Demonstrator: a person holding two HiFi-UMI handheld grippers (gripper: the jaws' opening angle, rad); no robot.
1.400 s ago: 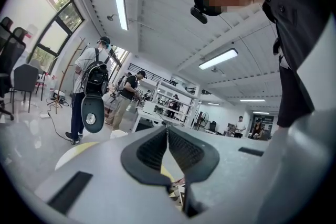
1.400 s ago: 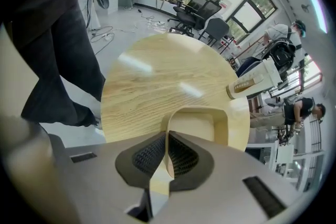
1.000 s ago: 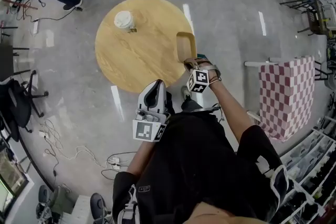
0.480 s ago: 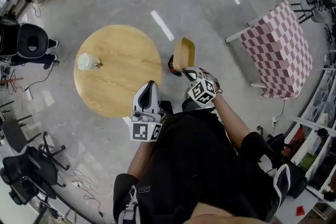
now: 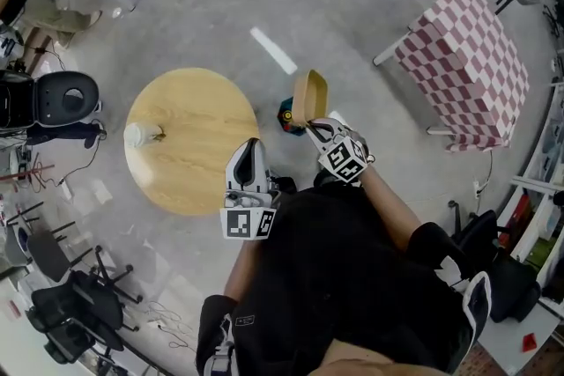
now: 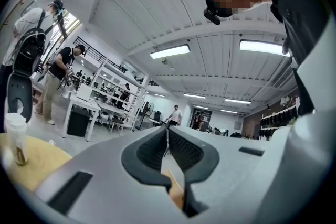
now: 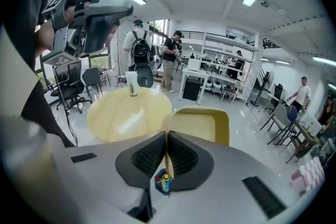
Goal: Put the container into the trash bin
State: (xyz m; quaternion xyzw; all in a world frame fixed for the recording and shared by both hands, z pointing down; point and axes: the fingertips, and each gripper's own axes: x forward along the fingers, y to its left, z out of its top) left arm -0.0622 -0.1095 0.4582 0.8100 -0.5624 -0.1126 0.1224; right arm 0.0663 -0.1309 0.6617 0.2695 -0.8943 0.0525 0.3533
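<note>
1. Two grippers are showing in the head view: the left gripper (image 5: 250, 145) and the right gripper (image 5: 310, 121). There is one each of the container (image 5: 309, 92), round wooden table (image 5: 189, 145), white cup (image 5: 137, 135), blue bin (image 5: 285, 113) and pink-checked table (image 5: 463, 57).
2. The right gripper is clenching its jaws on the edge of the tan container. It is holding the container in the air, tilted on edge and clear of the round table's rim. In the head view the container is overlapping the blue bin, which is standing on the floor just beside the table.
3. The left gripper is keeping its jaws pressed together with nothing between them, and it is hovering over the near edge of the round table.
4. The right gripper view is showing the container's hollow side facing its camera. It is also showing the left gripper raised at the upper left, which the left gripper view cannot show.
5. Only the head view is showing the pink-checked table and a black office chair (image 5: 62, 101).
6. The gripper views are showing people (image 7: 137, 50) standing in the background, too small to count with confidence.
7. The bin is appearing in the right gripper view only as a blue patch with coloured bits, through the gap beneath the jaws. Its shape is hard to make out.
8. The person (image 5: 352, 277) holding the grippers is filling the lower part of the head view and hiding the floor beneath.
</note>
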